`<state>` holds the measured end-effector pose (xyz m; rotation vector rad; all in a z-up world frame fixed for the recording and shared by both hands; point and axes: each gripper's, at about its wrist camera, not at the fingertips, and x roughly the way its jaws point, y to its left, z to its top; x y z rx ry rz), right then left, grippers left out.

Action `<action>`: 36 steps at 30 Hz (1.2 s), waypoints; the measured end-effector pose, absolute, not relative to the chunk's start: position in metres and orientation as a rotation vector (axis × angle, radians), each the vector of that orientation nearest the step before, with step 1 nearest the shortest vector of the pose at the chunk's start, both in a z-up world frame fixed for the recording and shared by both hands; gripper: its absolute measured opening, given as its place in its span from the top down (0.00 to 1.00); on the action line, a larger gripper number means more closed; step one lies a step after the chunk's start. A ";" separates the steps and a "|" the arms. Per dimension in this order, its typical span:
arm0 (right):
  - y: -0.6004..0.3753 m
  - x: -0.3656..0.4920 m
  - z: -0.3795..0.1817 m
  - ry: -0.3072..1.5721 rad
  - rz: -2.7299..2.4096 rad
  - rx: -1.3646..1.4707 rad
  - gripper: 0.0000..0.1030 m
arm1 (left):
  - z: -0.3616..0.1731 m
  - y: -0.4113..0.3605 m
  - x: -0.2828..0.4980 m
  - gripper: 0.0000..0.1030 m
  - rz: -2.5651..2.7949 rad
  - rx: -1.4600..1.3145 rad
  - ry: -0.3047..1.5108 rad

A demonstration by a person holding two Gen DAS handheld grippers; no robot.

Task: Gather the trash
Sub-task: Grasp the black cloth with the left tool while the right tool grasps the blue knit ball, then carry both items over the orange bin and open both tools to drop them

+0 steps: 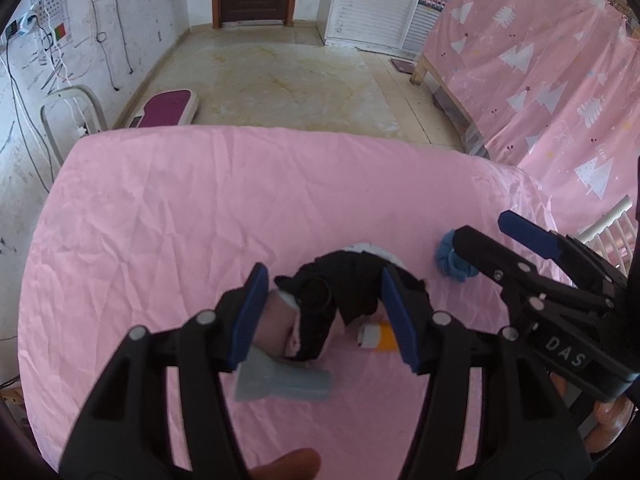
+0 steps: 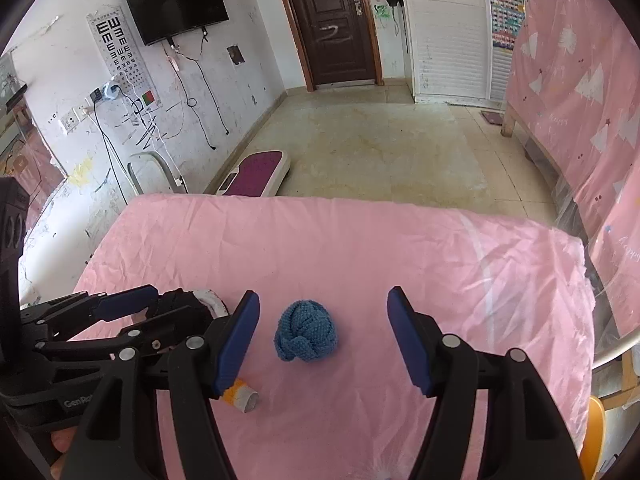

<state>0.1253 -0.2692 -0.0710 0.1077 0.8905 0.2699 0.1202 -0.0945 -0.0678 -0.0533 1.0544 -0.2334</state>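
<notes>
Pink bed (image 2: 360,248) below me: my right gripper (image 2: 323,338) hangs open over the blue knitted ball (image 2: 306,335); my left gripper (image 1: 324,316) gapes, empty, above the black cloth (image 1: 340,292) and orange bottle (image 1: 378,335).

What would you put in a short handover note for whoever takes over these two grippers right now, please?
Left gripper: open, empty, over the black-and-white cloth bundle.
Right gripper: open, empty, lined up on the blue knitted ball.
All on the pink sheet: orange tube with a white cap beside the bundle, grey plastic piece nearest the camera.
Done: nothing picked up, as far as shows.
Left: grasp and collect every item. No bin is in view.
</notes>
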 end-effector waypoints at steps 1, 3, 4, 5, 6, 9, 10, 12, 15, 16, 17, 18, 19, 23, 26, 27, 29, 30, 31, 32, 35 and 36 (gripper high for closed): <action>-0.268 0.126 -0.073 0.896 0.270 0.104 0.45 | -0.068 -0.094 0.119 0.46 -0.238 -0.047 1.051; -0.266 0.126 -0.075 0.903 0.271 0.092 0.48 | -0.068 -0.093 0.116 0.46 -0.242 -0.042 1.047; -0.264 0.126 -0.076 0.907 0.268 0.084 0.51 | -0.069 -0.092 0.115 0.46 -0.243 -0.038 1.045; -0.263 0.127 -0.077 0.911 0.267 0.078 0.55 | -0.069 -0.093 0.113 0.47 -0.243 -0.035 1.044; -0.262 0.127 -0.078 0.917 0.265 0.068 0.58 | -0.069 -0.096 0.113 0.48 -0.243 -0.032 1.042; -0.257 0.129 -0.084 0.934 0.262 0.046 0.69 | -0.069 -0.096 0.111 0.50 -0.244 -0.034 1.040; -0.256 0.129 -0.086 0.941 0.262 0.037 0.73 | -0.069 -0.095 0.110 0.51 -0.245 -0.036 1.038; -0.254 0.129 -0.090 0.949 0.275 0.034 0.81 | -0.069 -0.095 0.110 0.53 -0.247 -0.032 1.035; -0.249 0.127 -0.090 0.941 0.275 0.010 0.85 | -0.069 -0.096 0.107 0.57 -0.251 -0.025 1.023; -0.250 0.126 -0.089 0.939 0.274 0.008 0.85 | -0.068 -0.096 0.105 0.57 -0.255 -0.024 1.019; -0.250 0.125 -0.088 0.936 0.270 0.006 0.85 | -0.067 -0.096 0.104 0.60 -0.258 -0.027 1.015; -0.250 0.124 -0.087 0.932 0.267 0.006 0.85 | -0.067 -0.095 0.102 0.63 -0.263 -0.030 1.010; -0.252 0.121 -0.085 0.922 0.264 0.011 0.85 | -0.066 -0.094 0.100 0.64 -0.266 -0.028 1.004; -0.259 0.112 -0.076 0.895 0.255 0.025 0.85 | -0.061 -0.093 0.094 0.69 -0.274 -0.020 0.988; -0.266 0.104 -0.070 0.880 0.247 0.032 0.85 | -0.053 -0.094 0.086 0.69 -0.274 -0.017 0.958; -0.267 0.102 -0.069 0.875 0.244 0.035 0.85 | -0.050 -0.095 0.085 0.69 -0.275 -0.018 0.950; -0.272 0.095 -0.063 0.860 0.239 0.041 0.85 | -0.042 -0.095 0.080 0.69 -0.268 -0.011 0.928; -0.274 0.092 -0.061 0.853 0.238 0.042 0.85 | -0.040 -0.096 0.077 0.69 -0.265 -0.007 0.921; -0.277 0.088 -0.058 0.845 0.236 0.044 0.85 | -0.036 -0.097 0.074 0.69 -0.267 -0.006 0.913; -0.279 0.084 -0.055 0.837 0.235 0.048 0.85 | -0.034 -0.097 0.071 0.69 -0.267 -0.004 0.906; -0.287 0.074 -0.048 0.815 0.227 0.059 0.85 | -0.025 -0.100 0.064 0.69 -0.266 0.003 0.886; -0.291 0.070 -0.045 0.807 0.224 0.063 0.85 | -0.023 -0.102 0.063 0.69 -0.267 0.006 0.881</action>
